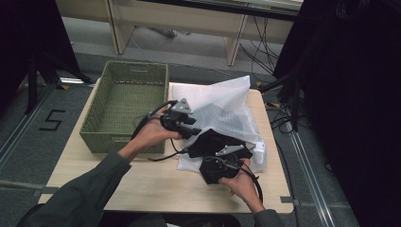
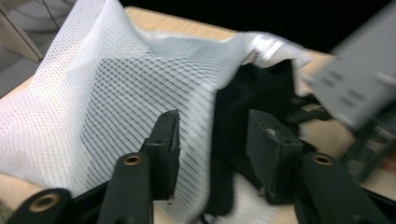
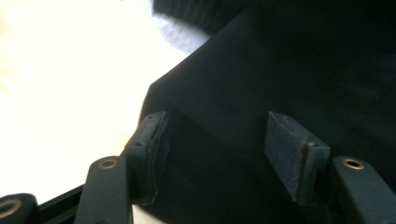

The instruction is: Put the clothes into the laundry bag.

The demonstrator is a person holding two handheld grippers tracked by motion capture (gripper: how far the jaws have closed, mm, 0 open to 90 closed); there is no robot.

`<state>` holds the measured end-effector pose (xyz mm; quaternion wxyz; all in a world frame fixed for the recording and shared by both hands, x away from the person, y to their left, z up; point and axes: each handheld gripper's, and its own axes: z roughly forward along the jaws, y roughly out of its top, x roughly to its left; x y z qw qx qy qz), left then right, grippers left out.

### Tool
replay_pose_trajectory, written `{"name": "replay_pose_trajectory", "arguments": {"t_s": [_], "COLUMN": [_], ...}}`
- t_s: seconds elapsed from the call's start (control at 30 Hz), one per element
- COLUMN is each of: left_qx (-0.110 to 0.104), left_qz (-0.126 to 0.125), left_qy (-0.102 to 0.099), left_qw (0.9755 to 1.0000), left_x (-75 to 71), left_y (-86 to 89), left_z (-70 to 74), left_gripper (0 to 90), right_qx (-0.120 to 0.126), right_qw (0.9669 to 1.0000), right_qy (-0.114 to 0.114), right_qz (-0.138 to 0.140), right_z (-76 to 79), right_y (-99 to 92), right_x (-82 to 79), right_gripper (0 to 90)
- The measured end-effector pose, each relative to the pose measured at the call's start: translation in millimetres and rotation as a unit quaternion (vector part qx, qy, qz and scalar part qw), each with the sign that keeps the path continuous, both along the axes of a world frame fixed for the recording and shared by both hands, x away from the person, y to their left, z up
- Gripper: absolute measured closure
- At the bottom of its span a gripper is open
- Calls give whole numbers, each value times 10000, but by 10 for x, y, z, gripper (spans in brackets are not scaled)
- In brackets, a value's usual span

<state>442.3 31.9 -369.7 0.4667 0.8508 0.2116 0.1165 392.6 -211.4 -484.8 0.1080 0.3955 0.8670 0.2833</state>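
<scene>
At the table's near edge, around five o'clock, the right tool (image 1: 221, 163) stands with its jaws parted over a black cloth garment (image 1: 208, 142), the pads (image 3: 292, 154) clear of the fabric. Toward the centre, the left tool (image 1: 189, 126) is likewise open, straddling the edge of the white mesh laundry bag (image 1: 227, 106) from which the garment spills. Farther off, at ten o'clock, sits a green woven basket (image 1: 125, 101).

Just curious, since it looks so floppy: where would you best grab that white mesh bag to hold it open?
Probably by the loose edge of the mesh bag at its opening, where the black cloth sticks out. Come from the person's side: there the edge stands up off the table, so fingers could pinch one layer.
</scene>
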Motion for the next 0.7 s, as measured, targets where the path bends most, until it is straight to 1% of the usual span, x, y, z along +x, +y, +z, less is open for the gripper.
{"name": "replay_pose_trajectory", "arguments": {"t_s": [0.03, 0.07, 0.1, 0.13, 0.17, 0.2, 0.23, 0.27, 0.3, 0.33, 0.37, 0.43, 0.47, 0.5, 0.53, 0.57, 0.6, 0.63, 0.67, 0.7], "left_qx": [-70, 41, 171, 324, 357, 510, 602, 736, 879, 938, 1126, 1215, 1227, 1333, 1370, 1447, 1446, 1369, 1224, 1115], "left_qz": [44, -5, -39, -60, -12, -38, -15, -28, -64, -86, -122, -15, 104, 129, 140, 134, 172, 195, 242, 205], "left_qy": [-37, -40, -73, -11, 109, 108, 192, 279, 276, 245, 163, 90, 77, 3, 46, 28, 52, 115, 235, 297], "left_qw": [10000, 10000, 9998, 9995, 9993, 9986, 9980, 9969, 9957, 9953, 9934, 9925, 9924, 9910, 9905, 9894, 9893, 9903, 9919, 9931], "left_x": [-173, -254, -351, -426, -504, -528, -558, -577, -583, -583, -569, -527, -502, -467, -454, -433, -412, -376, -353, -335], "left_y": [69, 95, 114, 129, 108, 105, 84, 47, 13, -8, -53, -108, -134, -158, -171, -180, -190, -194, -195, -194], "left_z": [-82, -148, -257, -378, -548, -639, -749, -878, -962, -999, -1072, -1156, -1203, -1250, -1279, -1308, -1342, -1376, -1396, -1402], "left_gripper": [530, 514, 504, 496, 482, 466, 455, 447, 444, 435, 431, 421, 420, 420, 416, 415, 412, 416, 425, 443], "right_qx": [87, 220, 251, 249, 234, 204, 238, 143, 141, 175, 198, 202, 230, 212, 270, 335, 248, 237, 329, 289], "right_qw": [9999, 9995, 9993, 9992, 9992, 9993, 9991, 9996, 9996, 9995, 9993, 9993, 9991, 9993, 9991, 9989, 9992, 9993, 9990, 9990], "right_qy": [17, 24, -48, 56, 64, 77, 81, -15, -14, -36, 4, -12, 66, 64, 12, -16, 69, 1, -44, -26], "right_qz": [-133, -214, -255, -293, -306, -319, -332, -247, -253, -272, -313, -319, -341, -313, -321, -342, -317, -290, -316, -333], "right_z": [24, 49, 42, 62, 63, 70, 70, 64, 70, 68, 77, 65, 66, 59, 42, 36, 61, 52, 44, 52], "right_y": [-16, -47, -59, -68, -72, -75, -69, -77, -74, -67, -61, -57, -57, -70, -77, -81, -96, -105, -109, -115], "right_x": [-10, -10, -6, -12, -12, -9, -10, -2, -2, -1, -3, 4, 2, 7, 14, 18, 18, 25, 32, 34], "right_gripper": [416, 418, 419, 419, 419, 419, 418, 419, 417, 416, 414, 414, 414, 414, 414, 415, 414, 414, 414, 414]}}
